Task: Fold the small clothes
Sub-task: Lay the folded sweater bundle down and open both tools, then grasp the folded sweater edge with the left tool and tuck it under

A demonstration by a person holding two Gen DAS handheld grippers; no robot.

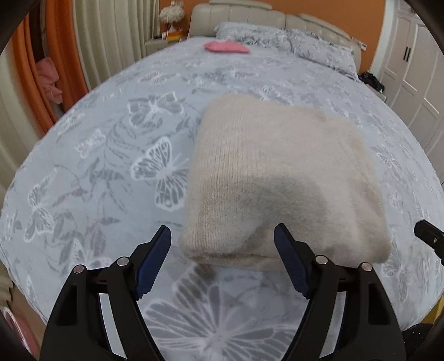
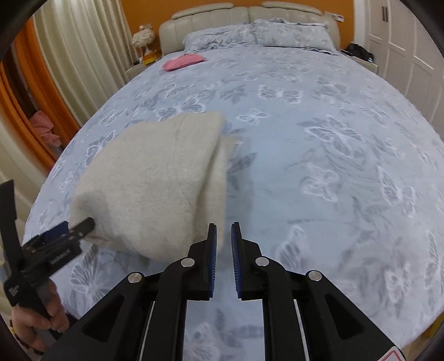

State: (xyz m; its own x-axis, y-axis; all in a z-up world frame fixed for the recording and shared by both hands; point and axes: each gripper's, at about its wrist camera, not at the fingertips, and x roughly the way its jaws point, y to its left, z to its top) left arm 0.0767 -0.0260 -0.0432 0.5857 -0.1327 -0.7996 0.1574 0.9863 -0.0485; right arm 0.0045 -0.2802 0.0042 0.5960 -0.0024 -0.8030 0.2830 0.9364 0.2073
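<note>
Ahead of me spreads a pale blue bedspread (image 1: 111, 166) printed with grey and white butterflies. Far off, two matching pillows (image 2: 258, 34) lean on a cream padded headboard (image 2: 211, 15). A pink cushion (image 2: 183, 61) lies far left. White wardrobe doors (image 1: 416, 77) stand right, cream curtains (image 2: 83, 47) left.

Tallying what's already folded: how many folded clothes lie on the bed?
2. A beige knit sweater lies folded near the bed's foot; a small pink garment lies far off near the pillows. None seems hidden.
</note>
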